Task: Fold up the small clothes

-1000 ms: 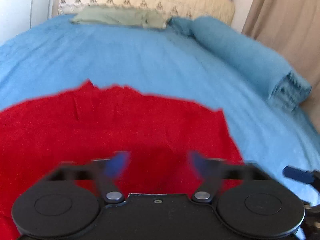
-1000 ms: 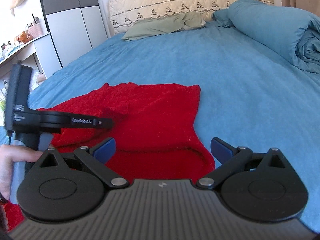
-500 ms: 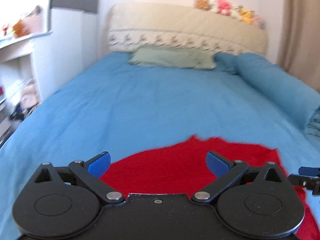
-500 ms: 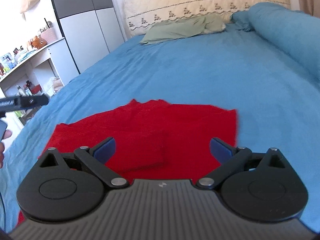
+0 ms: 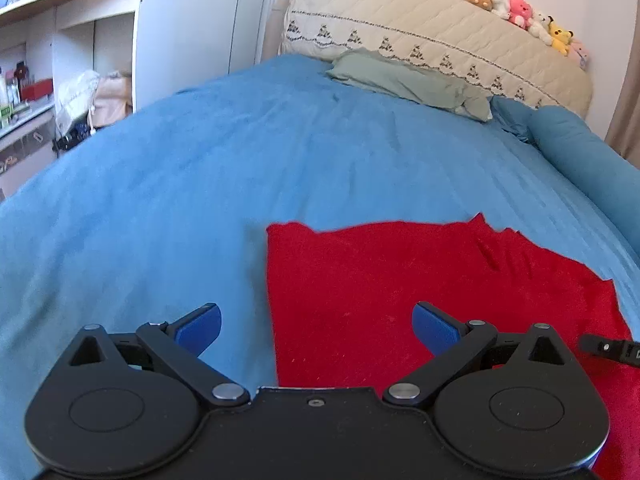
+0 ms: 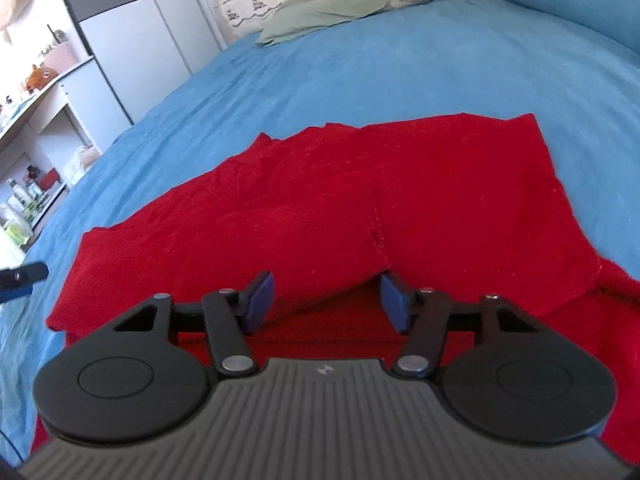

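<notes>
1. Left gripper point(image 5: 316, 330) hovers wide open and holds nothing; the red garment point(image 5: 420, 292) lies ahead, toward its right finger, on the blue bed point(image 5: 200, 184).
2. Right gripper point(image 6: 326, 300) is partly closed around a raised fold edge, not yet clamped.
3. Cloth looks soft, light and limp; I would pinch edges or corners.

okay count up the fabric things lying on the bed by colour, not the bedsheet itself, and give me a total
Red: 1, the red garment
Green: 1, the green pillow
Blue: 1, the rolled blue blanket
Total: 3
</notes>
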